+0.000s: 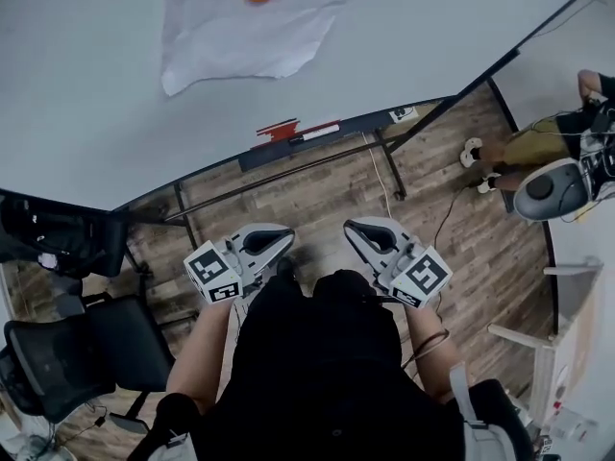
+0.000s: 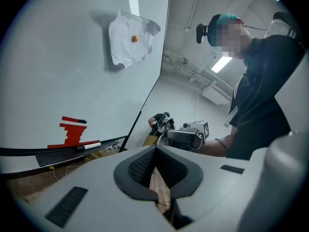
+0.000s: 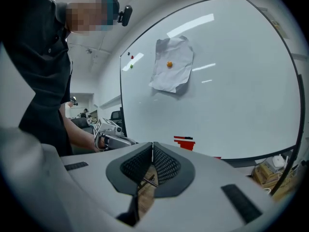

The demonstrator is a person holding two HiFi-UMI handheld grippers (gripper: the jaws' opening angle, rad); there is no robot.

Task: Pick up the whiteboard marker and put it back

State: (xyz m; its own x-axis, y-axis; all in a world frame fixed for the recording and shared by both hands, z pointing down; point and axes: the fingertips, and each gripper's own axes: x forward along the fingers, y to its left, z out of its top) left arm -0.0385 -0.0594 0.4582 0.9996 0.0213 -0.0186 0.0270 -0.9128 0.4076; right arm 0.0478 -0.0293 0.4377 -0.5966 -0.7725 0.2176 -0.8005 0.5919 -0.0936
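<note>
Plastic, smooth and pale grey, shells my left tool (image 2: 155,148); its black ribbed pads (image 2: 139,167) meet at the tips and hold nothing, with wood showing through the narrow wedge below them. My right tool (image 3: 152,148) is built the same and is closed the same way, also empty. From the head view, both sit side by side in front of my dark shirt, each with a white cube of black square markers at its back, held over the wood-plank floor (image 1: 317,200).

The whiteboard marker (image 2: 89,145), a slim white cylinder with a black cap, lies flat on the dark narrow tray (image 2: 53,157) along the lower edge of the glossy whiteboard (image 2: 58,66), well apart from both tools. Just beside it is a red stepped piece (image 2: 72,133). Higher on the board, 1 round orange magnet (image 2: 134,38) pins a crumpled white sheet (image 2: 126,52). A black mesh office chair (image 1: 67,353) stands at my left.
</note>
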